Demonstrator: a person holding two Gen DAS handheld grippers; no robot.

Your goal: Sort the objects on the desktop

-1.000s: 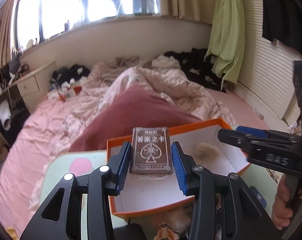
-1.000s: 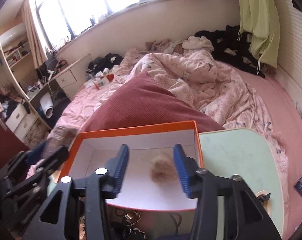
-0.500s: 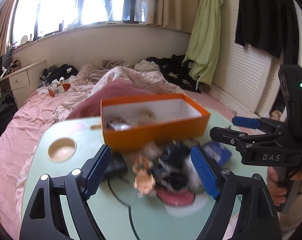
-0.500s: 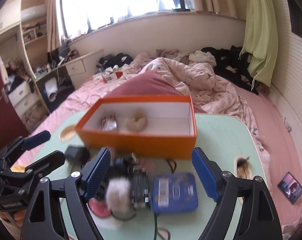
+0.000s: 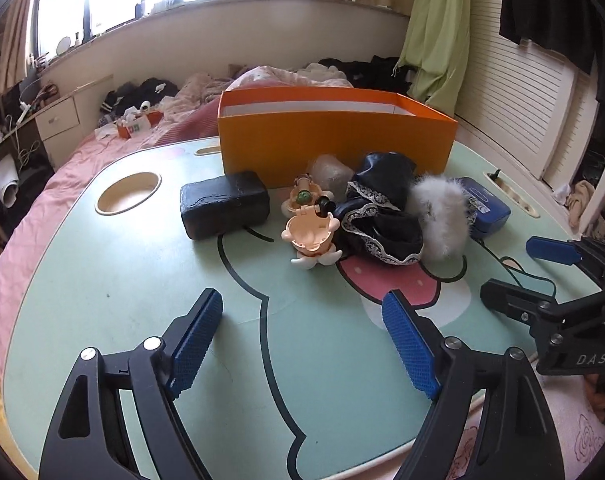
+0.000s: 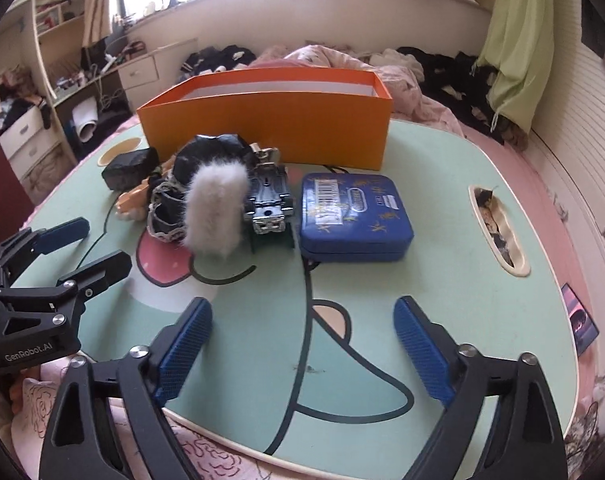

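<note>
An orange box (image 5: 334,144) (image 6: 270,128) stands at the far side of the green table (image 5: 142,280). In front of it lie a black block (image 5: 224,204), a peach doll figure (image 5: 310,236), black lace cloth (image 5: 378,216), a white fluffy puff (image 6: 216,212), a metal toy car (image 6: 268,200) and a blue tin (image 6: 352,216). My left gripper (image 5: 302,340) is open and empty, low over the near table. My right gripper (image 6: 302,348) is open and empty near the front edge; it also shows in the left wrist view (image 5: 542,272).
The table has a round cup recess (image 5: 128,192) at the left and a slot (image 6: 498,228) at the right. A pink bed (image 5: 42,200) lies behind and to the left. A wall with slats (image 5: 514,92) is at the right.
My left gripper let go of the card box into the orange box and opened. Both grippers drew back and down from over the box to the near table edge.
</note>
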